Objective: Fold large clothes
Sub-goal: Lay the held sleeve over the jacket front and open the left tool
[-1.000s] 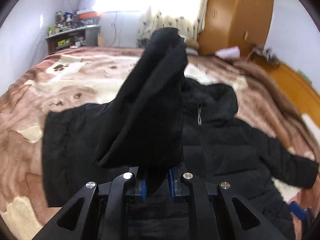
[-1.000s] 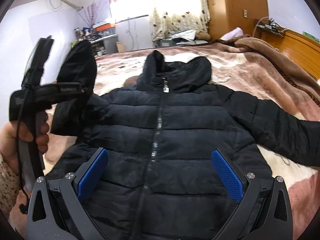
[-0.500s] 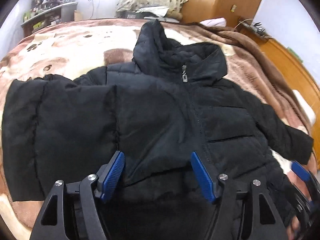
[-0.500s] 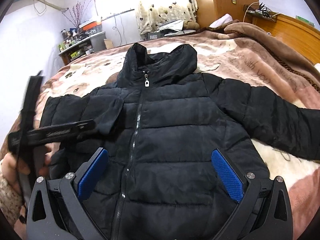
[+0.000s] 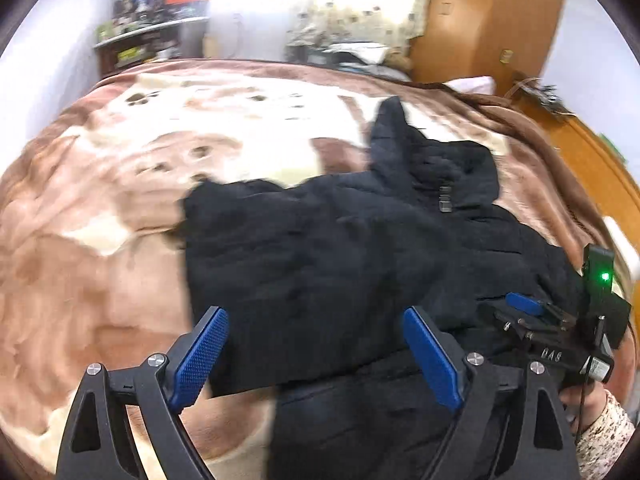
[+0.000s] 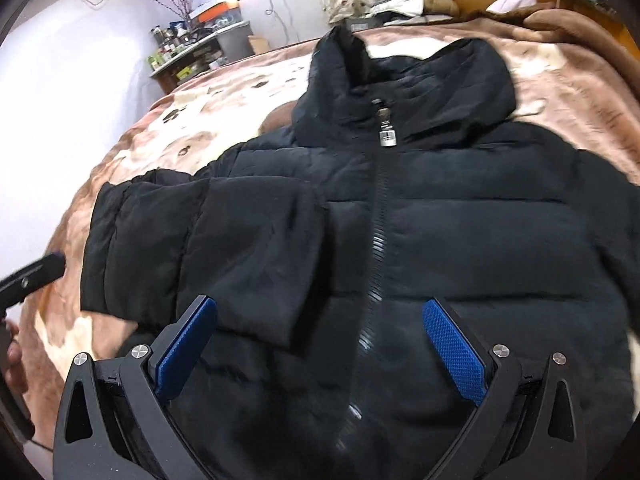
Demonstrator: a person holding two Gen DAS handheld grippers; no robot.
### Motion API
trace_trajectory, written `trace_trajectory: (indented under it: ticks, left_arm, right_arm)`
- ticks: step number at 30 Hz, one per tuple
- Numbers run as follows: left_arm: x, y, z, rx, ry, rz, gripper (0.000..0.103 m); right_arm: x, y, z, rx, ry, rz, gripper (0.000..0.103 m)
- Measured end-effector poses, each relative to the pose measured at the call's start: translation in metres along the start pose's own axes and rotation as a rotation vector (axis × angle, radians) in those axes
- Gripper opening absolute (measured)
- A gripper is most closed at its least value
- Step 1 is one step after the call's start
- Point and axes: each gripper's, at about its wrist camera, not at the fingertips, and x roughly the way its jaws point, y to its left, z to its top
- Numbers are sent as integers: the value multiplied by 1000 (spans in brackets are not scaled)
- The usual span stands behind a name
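A black padded jacket (image 6: 460, 232) lies front up and zipped on the bed, and also shows in the left wrist view (image 5: 340, 248). Its left sleeve (image 6: 208, 248) is folded across the chest. My left gripper (image 5: 316, 356) is open and empty above the jacket's left edge. My right gripper (image 6: 320, 356) is open and empty above the lower front by the zipper (image 6: 378, 240). The right gripper also shows in the left wrist view (image 5: 532, 312). The left gripper's tip (image 6: 36, 276) shows at the left edge of the right wrist view.
A brown and cream blanket (image 5: 100, 220) covers the bed. A wooden wardrobe (image 5: 492, 20) and a wooden headboard (image 5: 600, 160) stand at the right. A cluttered shelf (image 5: 152, 36) stands at the far wall under a bright window.
My left gripper held the sleeve up a second ago, laid it across the chest, opened and drew back to the left. The right gripper moved closer over the jacket.
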Motion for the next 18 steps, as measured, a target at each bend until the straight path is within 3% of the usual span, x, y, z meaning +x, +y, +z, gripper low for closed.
trace_trajectory:
  ticks: [2, 4, 7, 8, 12, 15, 18]
  left_arm:
    - [3, 8, -1, 14, 1, 56, 89]
    - [10, 20, -2, -24, 20, 61, 89]
    - [19, 32, -4, -68, 26, 82, 89]
    - [23, 35, -4, -73, 32, 100, 89]
    - [31, 35, -6, -80, 36, 108, 89]
    - [32, 35, -6, -95, 39, 126, 89]
    - [27, 30, -5, -84, 25, 122, 89]
  right_arm:
    - [13, 6, 4, -8, -1, -1, 93]
    - [26, 11, 7, -26, 28, -8, 82]
    - [37, 13, 6, -17, 48, 2, 59]
    - [38, 13, 5, -7, 47, 18, 47]
    - [37, 14, 6, 14, 36, 53, 23]
    - [31, 12, 10, 34, 25, 47, 10]
    - [15, 9, 16, 46, -19, 48, 6]
